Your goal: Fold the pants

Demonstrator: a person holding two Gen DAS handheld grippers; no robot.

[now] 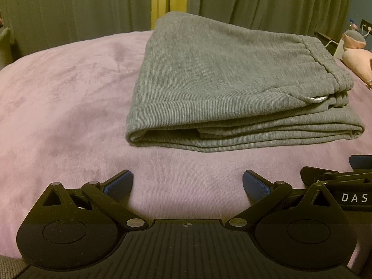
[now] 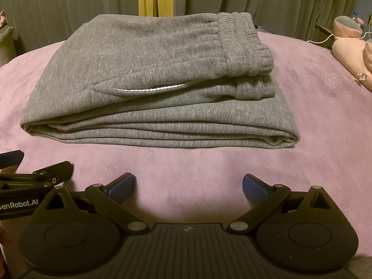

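Grey sweatpants [image 1: 223,79] lie folded in a flat stack on the pink blanket [image 1: 65,97], waistband at the right, a white drawstring showing at the fold. They also show in the right wrist view [image 2: 148,83]. My left gripper [image 1: 187,182] is open and empty, held back from the stack's near edge. My right gripper [image 2: 188,183] is open and empty, also short of the stack. Each gripper's side shows in the other's view: the right one at the edge [image 1: 337,176], the left one at the edge [image 2: 37,176].
Grey-green curtains [image 2: 279,0] with a yellow gap hang behind the bed. A pink plush toy [image 2: 351,48] lies at the right edge of the blanket, with a white cable and a bottle behind it.
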